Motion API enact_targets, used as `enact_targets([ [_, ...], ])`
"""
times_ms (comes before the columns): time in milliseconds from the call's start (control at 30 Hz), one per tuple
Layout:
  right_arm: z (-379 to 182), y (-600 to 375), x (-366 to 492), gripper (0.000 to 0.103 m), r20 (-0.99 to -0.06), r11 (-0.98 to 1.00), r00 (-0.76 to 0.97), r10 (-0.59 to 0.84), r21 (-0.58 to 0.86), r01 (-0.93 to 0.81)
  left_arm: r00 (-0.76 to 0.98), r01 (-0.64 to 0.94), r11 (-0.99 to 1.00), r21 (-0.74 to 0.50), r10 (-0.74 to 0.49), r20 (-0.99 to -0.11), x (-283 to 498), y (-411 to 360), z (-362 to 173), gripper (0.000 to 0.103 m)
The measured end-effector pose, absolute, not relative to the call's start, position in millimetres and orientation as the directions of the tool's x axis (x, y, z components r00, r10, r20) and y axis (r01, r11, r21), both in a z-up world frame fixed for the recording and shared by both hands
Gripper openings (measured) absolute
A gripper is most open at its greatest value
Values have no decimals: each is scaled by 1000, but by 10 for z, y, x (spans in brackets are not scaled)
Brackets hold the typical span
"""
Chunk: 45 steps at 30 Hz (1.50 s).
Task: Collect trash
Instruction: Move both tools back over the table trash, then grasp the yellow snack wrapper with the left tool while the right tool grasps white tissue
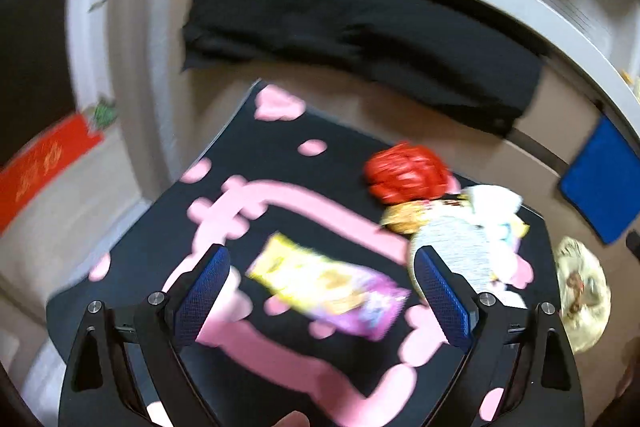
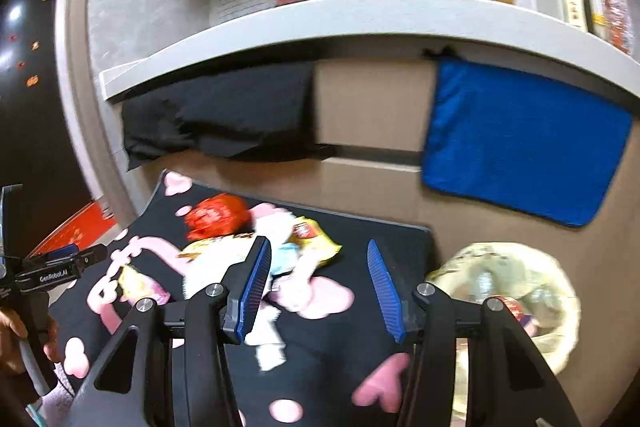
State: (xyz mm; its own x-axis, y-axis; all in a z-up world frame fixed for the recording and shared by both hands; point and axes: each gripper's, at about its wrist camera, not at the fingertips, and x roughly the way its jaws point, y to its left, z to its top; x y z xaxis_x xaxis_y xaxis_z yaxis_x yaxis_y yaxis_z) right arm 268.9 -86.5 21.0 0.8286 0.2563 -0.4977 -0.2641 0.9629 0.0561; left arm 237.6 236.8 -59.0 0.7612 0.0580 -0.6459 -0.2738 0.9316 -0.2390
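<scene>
Your left tongs hang spread over the yellow-and-purple wrapper; it looks light, crinkly and slippery, so pinch its middle; right tongs spread too

A: Mat colours?
B: Black w/ pink cartoon shapes & outlines. Ref point for the rest.
A: Trash on it?
B: Mid-mat: yellow-to-purple wrapper. Far-right part of mat: red shiny wrapper, next to it a yellow/orange packet, white crumpled paper w/ fine grey print.
A: Off the mat?
B: Just right of mat: pale yellowish see-thru bin bag, red bit inside. Behind mat: black cloth & bright blue towel hanging on beige cabinet front.
A: Grippers?
B: Left gripper & right gripper: black frames, blue textured pads.
</scene>
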Motion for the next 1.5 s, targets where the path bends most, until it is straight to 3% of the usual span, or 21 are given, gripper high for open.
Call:
enact_targets([
  [267,-100,-601,2773,48,-569,956,778,267,58,-286,654,-357,827,-435,-111,-748,2505,2587,-1214,91],
  [467,-281,-638,2837,48,-608,961,754,249,62,-268,652,-459,732,-504,-108,-750,2755,2555,-1414,86],
  [667,-448,-711,2920,48,-636,963,732,245,70,-261,656,-445,773,-451,-61,-752,3027,2360,-1385,82],
  [700,-478,-714,2931,48,-640,961,726,251,75,-266,654,-431,789,-439,-62,-754,3062,2317,-1386,76],
  [733,-506,-711,2944,48,-645,959,720,257,78,-272,652,-417,807,-418,-55,-756,3087,2270,-1377,63],
  [800,-563,-701,2965,48,-655,955,708,265,81,-284,648,-392,827,-403,-64,-759,3107,2229,-1374,56],
  [833,-596,-690,2974,48,-659,952,700,276,87,-293,648,-376,834,-404,-75,-758,3096,2215,-1366,47],
  [900,-658,-652,2997,48,-670,941,677,305,104,-321,646,-346,852,-393,-87,-758,3068,2197,-1333,43],
  [1067,-844,-409,3066,48,-700,895,611,370,91,-437,664,-235,920,-314,-85,-743,2870,2088,-1131,40],
  [1367,-1124,-91,3174,47,-767,879,562,309,4,-477,691,-116,949,-292,-134,-710,2520,1995,-878,40],
  [1500,-1076,-88,3138,31,-762,878,563,319,15,-478,693,-104,951,-292,-141,-707,2455,1966,-853,40],
])
